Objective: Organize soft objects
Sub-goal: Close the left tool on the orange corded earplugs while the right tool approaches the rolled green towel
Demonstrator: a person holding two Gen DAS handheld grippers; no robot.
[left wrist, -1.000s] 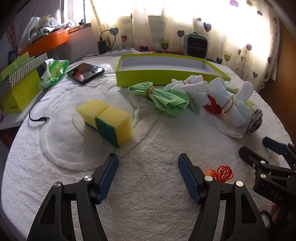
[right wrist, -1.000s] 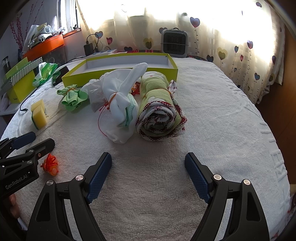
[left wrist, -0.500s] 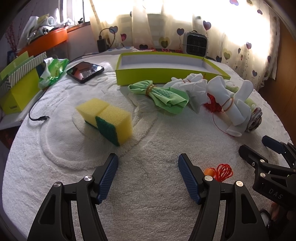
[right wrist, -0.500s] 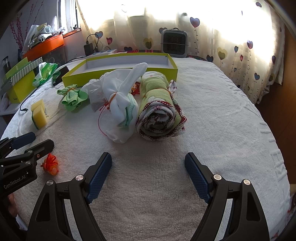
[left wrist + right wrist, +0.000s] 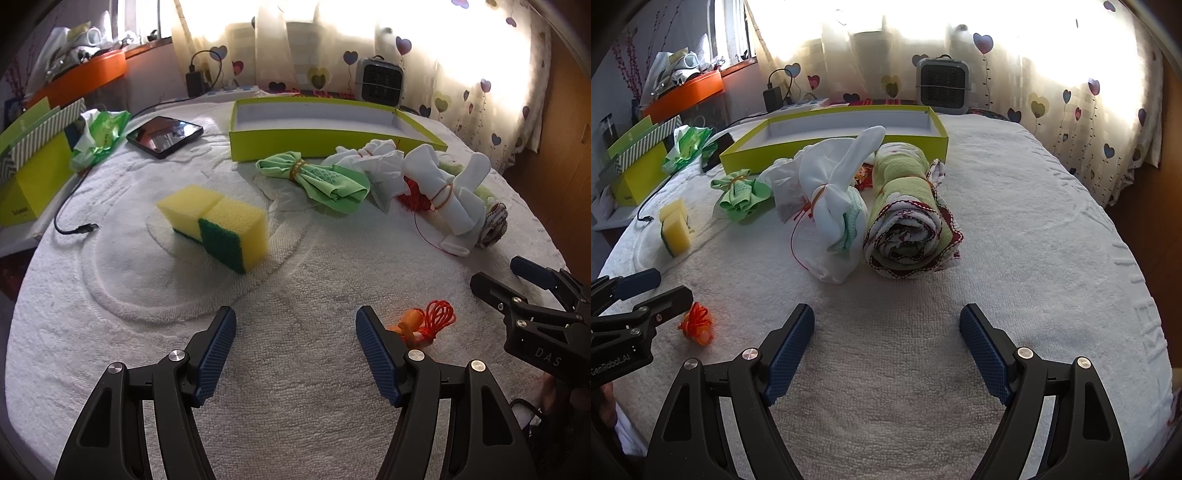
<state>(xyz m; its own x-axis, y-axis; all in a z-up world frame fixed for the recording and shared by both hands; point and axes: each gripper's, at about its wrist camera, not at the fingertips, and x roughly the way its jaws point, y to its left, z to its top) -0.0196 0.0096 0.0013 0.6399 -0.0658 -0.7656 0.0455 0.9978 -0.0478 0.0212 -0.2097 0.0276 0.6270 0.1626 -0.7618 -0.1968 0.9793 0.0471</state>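
A yellow and green sponge (image 5: 218, 225) lies on the white towel ahead of my left gripper (image 5: 295, 328), which is open and empty. A green cloth bundle (image 5: 321, 179), white cloth bundles (image 5: 439, 184) and a rolled green towel (image 5: 908, 210) lie in a row before an empty yellow-green tray (image 5: 332, 125). My right gripper (image 5: 886, 325) is open and empty, just short of the rolled towel and the white bundle (image 5: 834, 199). The sponge also shows in the right wrist view (image 5: 674, 227).
A small orange string bundle (image 5: 424, 321) lies between the two grippers. A tablet (image 5: 164, 134), a cable (image 5: 74, 225) and yellow-green boxes (image 5: 29, 162) sit at the left. A small heater (image 5: 942, 86) stands behind the tray by the curtain.
The left wrist view has shifted slightly; the objects sit a little lower and closer. The right gripper has barely moved. Nothing was grasped.
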